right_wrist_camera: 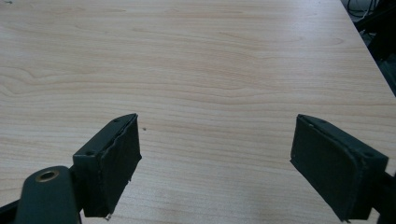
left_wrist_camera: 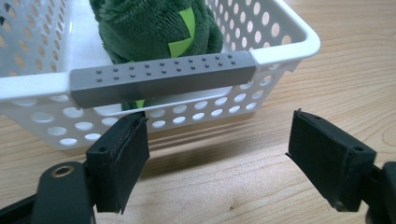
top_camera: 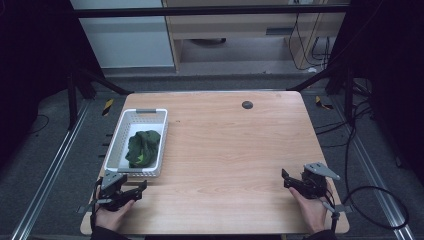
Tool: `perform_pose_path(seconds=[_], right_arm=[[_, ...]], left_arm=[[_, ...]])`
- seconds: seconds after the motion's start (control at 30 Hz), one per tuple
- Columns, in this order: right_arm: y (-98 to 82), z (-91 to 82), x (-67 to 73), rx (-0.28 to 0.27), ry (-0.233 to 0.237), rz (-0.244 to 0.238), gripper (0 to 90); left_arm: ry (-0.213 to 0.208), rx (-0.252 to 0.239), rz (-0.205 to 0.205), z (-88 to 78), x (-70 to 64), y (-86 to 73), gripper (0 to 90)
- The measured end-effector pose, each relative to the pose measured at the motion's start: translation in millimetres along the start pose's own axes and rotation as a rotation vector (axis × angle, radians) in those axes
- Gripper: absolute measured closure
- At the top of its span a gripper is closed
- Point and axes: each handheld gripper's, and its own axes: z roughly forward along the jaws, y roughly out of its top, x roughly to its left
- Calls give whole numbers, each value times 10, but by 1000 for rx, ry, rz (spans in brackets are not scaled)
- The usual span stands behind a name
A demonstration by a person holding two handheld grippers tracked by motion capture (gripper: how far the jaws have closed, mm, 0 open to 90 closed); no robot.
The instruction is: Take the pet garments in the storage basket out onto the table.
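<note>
Green plush toy (top_camera: 143,148) sits inside the white perforated plastic basket (top_camera: 161,145); left gripper (left_wrist_camera: 217,154) and right gripper (right_wrist_camera: 217,161) both wide, empty, resting on the wooden surface (top_camera: 235,150); the job looks finished.

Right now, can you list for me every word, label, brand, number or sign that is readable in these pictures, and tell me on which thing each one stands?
None: no readable text in any view.
White basket: no label; its grey handle carries raised dots, not letters.
Green plush toy: light green patches, no writing.
Wooden table: bare wood grain.
Yellow and black striped floor markers: a warning pattern without words.
</note>
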Motion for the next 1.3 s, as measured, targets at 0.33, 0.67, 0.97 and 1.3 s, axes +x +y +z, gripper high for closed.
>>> perform_pose_path(seconds=[0.33,0.67,0.97,1.3], right_arm=[[0,-35,36,-17,19,-22,151],[0,-33,76,-20,31,-39,150],[3,-33,110,-16,44,-40,143],[-1,-23,135,-9,48,-51,140]], left_arm=[[9,-54,-12,-161,21,47,212],[20,-84,-42,-259,52,107,211],[18,-116,-49,-352,48,209,214],[6,-97,-37,-355,40,305,214]])
